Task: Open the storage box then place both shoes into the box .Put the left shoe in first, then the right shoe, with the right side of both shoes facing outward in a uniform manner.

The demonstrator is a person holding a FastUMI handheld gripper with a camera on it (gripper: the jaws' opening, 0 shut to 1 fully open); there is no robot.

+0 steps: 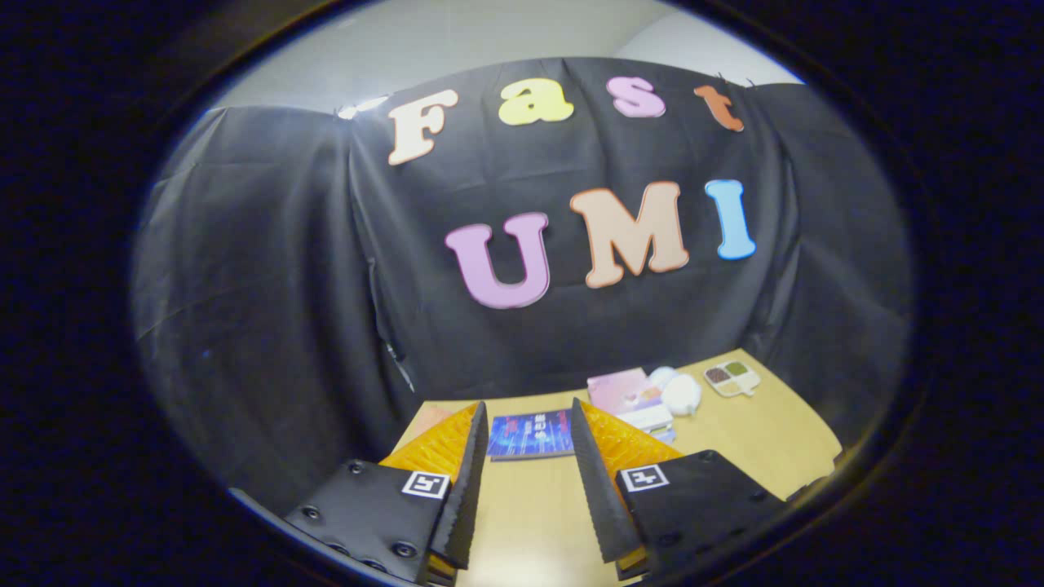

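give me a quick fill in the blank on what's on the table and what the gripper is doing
1. The gripper is ____, with nothing between its fingers.
2. The blue book lies flat on the ____ just beyond the fingers.
3. A white object sits between the pink book and a small ____ divided into compartments.
4. Behind the table hangs a ____ cloth.

Missing words: open; table; tray; black
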